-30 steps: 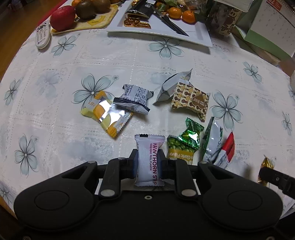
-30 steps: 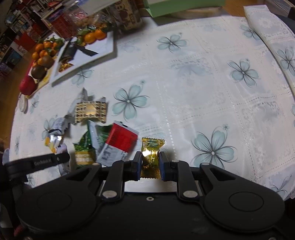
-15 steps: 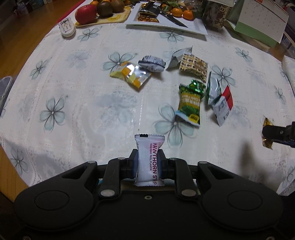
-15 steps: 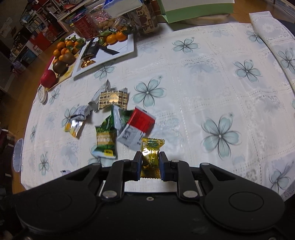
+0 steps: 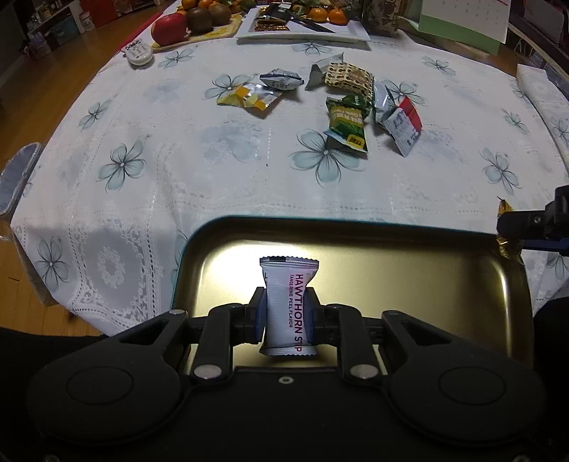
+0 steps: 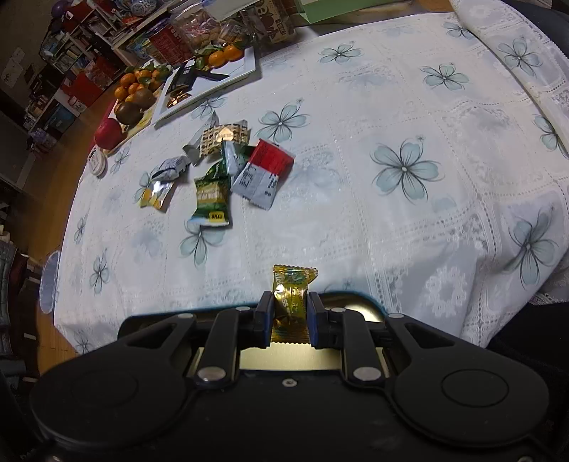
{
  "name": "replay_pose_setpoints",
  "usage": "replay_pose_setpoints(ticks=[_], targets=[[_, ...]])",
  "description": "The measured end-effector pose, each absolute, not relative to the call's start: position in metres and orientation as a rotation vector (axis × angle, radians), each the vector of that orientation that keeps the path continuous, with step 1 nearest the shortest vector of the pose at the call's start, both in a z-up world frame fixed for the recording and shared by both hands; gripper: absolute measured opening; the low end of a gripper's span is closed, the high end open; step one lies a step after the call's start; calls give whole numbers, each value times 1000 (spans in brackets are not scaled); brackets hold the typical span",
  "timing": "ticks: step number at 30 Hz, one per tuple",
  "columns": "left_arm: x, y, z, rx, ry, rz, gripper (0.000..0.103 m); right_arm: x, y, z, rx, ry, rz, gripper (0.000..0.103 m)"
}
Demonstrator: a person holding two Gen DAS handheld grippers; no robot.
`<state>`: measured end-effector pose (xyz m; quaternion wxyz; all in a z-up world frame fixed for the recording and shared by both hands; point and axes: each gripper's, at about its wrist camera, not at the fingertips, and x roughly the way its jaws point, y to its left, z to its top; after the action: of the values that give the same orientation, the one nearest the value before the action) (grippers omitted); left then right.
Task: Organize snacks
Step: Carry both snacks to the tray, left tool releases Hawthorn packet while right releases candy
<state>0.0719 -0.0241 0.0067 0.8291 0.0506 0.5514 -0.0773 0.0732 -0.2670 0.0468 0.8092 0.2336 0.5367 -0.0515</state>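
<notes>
The left gripper (image 5: pixel 285 314) was clamped on a white hawthorn strip packet (image 5: pixel 288 305), holding it upright over the gold metal tray (image 5: pixel 462 280) at the near edge of the table. The right gripper (image 6: pixel 287 316) pinched a gold-wrapped candy (image 6: pixel 290 302) tight between its blue pads (image 6: pixel 265 320), hanging right above the tray's far rim (image 6: pixel 350 300). From the left wrist view that same candy (image 5: pixel 506 227) showed at the tray's right corner, gripped in the right gripper's tip (image 5: pixel 512 224).

Out on the flowered tablecloth (image 5: pixel 213 170) the rest of the snacks lay scattered: a green packet (image 5: pixel 348 122), a red-and-white packet (image 5: pixel 403 124) just beside it, a brown patterned packet (image 5: pixel 350 76), a yellow packet (image 5: pixel 245 97) and a small blue-white one (image 5: pixel 281 79) touching it. At the far edge sat a red apple (image 5: pixel 169 28) beside kiwis (image 5: pixel 209 14), and a white plate (image 5: pixel 352 30) with tangerines (image 5: pixel 329 14).
</notes>
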Motion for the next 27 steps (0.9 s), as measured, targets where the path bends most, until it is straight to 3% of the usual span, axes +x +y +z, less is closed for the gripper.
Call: replay_pose_setpoints(ticks=[10,27], targets=[[36,-8,-11,29,1252,-130,28,25,-255,33,550,1196,-77,21],[18,-5,-7,51,1196,-121,29,-8,-231,31,420,1197,-9,21]])
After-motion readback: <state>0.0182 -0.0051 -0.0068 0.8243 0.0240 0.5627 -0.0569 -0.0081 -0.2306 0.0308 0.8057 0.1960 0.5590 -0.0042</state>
